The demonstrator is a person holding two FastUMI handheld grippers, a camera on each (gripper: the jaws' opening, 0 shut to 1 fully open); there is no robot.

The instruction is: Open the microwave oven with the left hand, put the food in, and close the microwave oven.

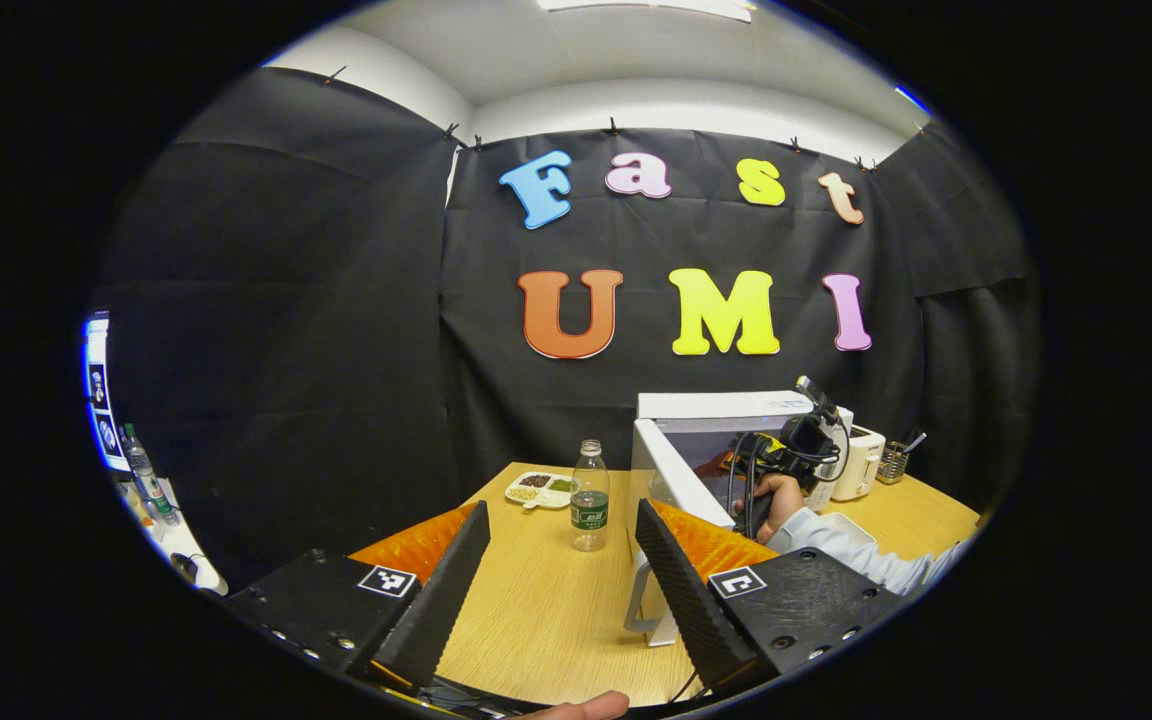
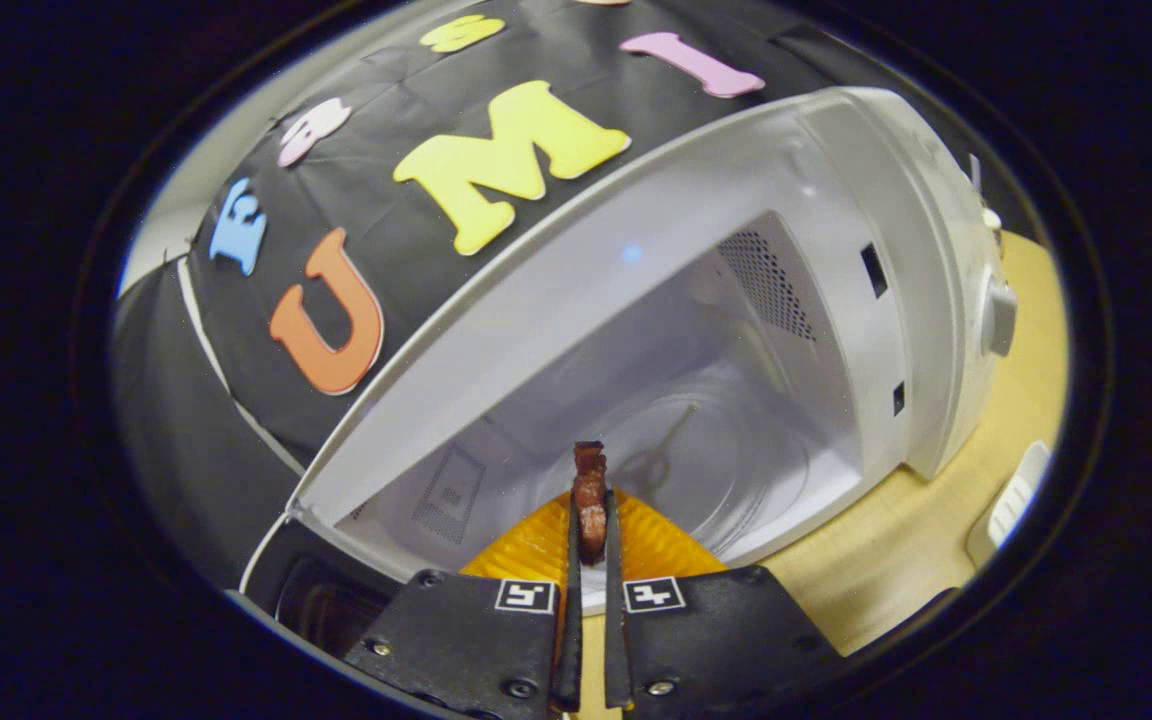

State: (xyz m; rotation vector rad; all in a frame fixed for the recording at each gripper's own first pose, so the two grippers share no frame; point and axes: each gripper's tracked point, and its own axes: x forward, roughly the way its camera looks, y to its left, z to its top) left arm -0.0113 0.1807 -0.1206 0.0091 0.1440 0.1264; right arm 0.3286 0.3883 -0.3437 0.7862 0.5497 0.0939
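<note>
The white microwave (image 1: pixel 726 408) stands at the table's far right with its door (image 1: pixel 674 482) swung open toward me. My left gripper (image 1: pixel 561 525) hovers open over the table in front of it, nothing between its fingers. Farther off, a hand (image 1: pixel 779 502) holds my right gripper (image 1: pixel 771 460) at the oven's opening. In the right gripper view, my right gripper (image 2: pixel 590 515) is shut on a small reddish-brown piece of food (image 2: pixel 590 468), held upright just in front of the white cavity (image 2: pixel 636 330) and above its glass turntable (image 2: pixel 716 450).
A clear water bottle (image 1: pixel 589 495) stands mid-table, with a small divided dish (image 1: pixel 539 488) behind it. A white appliance (image 1: pixel 861 460), a utensil holder (image 1: pixel 894 461) and a white tray (image 1: pixel 844 525) sit right of the microwave. The microwave's knob (image 2: pixel 998 315) faces the wooden table (image 2: pixel 896 540).
</note>
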